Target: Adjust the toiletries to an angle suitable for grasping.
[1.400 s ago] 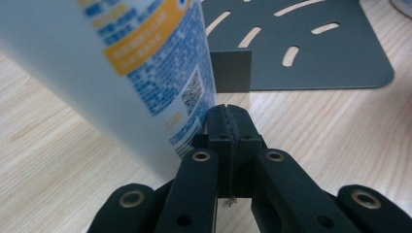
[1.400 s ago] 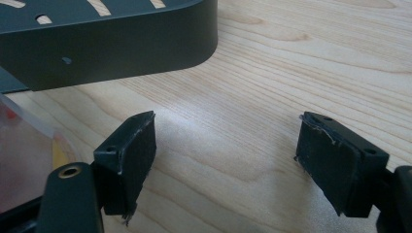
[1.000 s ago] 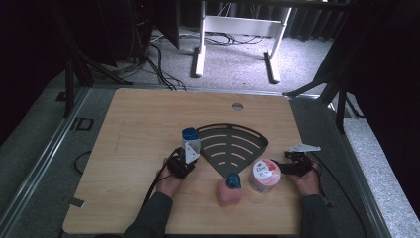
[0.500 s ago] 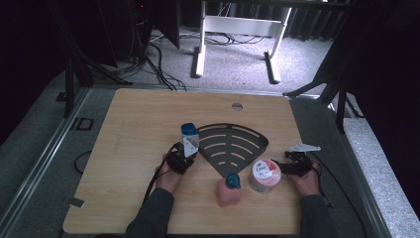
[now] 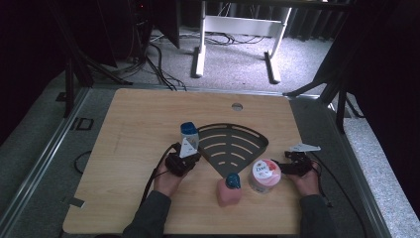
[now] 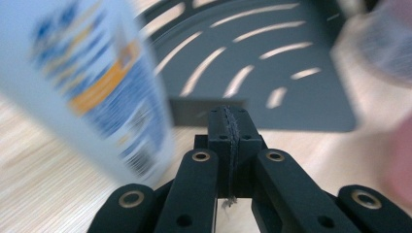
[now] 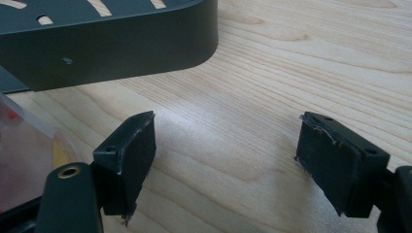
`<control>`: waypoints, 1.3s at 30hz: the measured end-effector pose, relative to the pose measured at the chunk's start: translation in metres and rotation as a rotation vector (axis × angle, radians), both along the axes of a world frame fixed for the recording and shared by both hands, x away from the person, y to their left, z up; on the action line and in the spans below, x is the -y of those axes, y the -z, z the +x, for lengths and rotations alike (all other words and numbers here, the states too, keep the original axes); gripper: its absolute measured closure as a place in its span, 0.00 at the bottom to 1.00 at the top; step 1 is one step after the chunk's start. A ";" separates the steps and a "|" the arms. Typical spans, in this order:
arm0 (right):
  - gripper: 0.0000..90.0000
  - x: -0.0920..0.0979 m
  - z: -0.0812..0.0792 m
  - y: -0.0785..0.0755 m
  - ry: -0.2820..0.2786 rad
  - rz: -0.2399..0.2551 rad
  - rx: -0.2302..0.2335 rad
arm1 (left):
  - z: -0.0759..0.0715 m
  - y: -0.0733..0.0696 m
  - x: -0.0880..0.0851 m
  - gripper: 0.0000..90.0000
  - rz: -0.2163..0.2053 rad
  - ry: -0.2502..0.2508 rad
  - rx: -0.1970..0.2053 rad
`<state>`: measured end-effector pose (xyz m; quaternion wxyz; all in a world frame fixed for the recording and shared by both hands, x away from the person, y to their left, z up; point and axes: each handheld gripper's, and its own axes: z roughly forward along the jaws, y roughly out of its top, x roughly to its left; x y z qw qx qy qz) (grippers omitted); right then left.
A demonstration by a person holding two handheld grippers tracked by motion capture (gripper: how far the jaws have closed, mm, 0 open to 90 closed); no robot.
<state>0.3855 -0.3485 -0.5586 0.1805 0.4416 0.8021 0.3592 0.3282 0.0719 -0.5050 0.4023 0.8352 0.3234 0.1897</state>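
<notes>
I am holding the left tool (image 6: 228,128) pressed together with nothing between its jaws, its tip just beside the foot of the white bottle (image 5: 188,140). The bottle is standing on the worktop (image 5: 143,124) at the near-left edge of the dark slotted tray (image 6: 311,107), blue cap up; whether it is leaning I cannot tell, since the left gripper view is blurring it. I am judging it light and stiff-walled, with a glossy label that will probably be slippery. It is tall for its base, so a nudge near the cap could tip it. I would spread the jaws and take hold across the narrow sides of the body, around the middle (not on the cap).

My right tool (image 7: 226,160) is spread wide over bare wood, pinching nothing, with the pink-lidded jar (image 5: 264,174) just beside its left jaw and the tray's rounded corner ahead. A pink bottle (image 5: 229,191) is standing near the jar, at the tray's near point.
</notes>
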 end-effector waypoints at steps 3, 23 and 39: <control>0.24 0.000 0.000 0.000 -0.001 0.001 0.000 | -0.010 -0.012 0.010 0.99 -0.012 0.055 0.011; 0.24 0.000 0.000 0.000 -0.001 0.004 -0.002 | -0.045 -0.037 0.034 0.62 -0.054 0.296 -0.039; 0.24 0.000 0.000 0.000 -0.001 0.005 -0.003 | -0.054 -0.035 0.044 0.43 -0.107 0.399 -0.059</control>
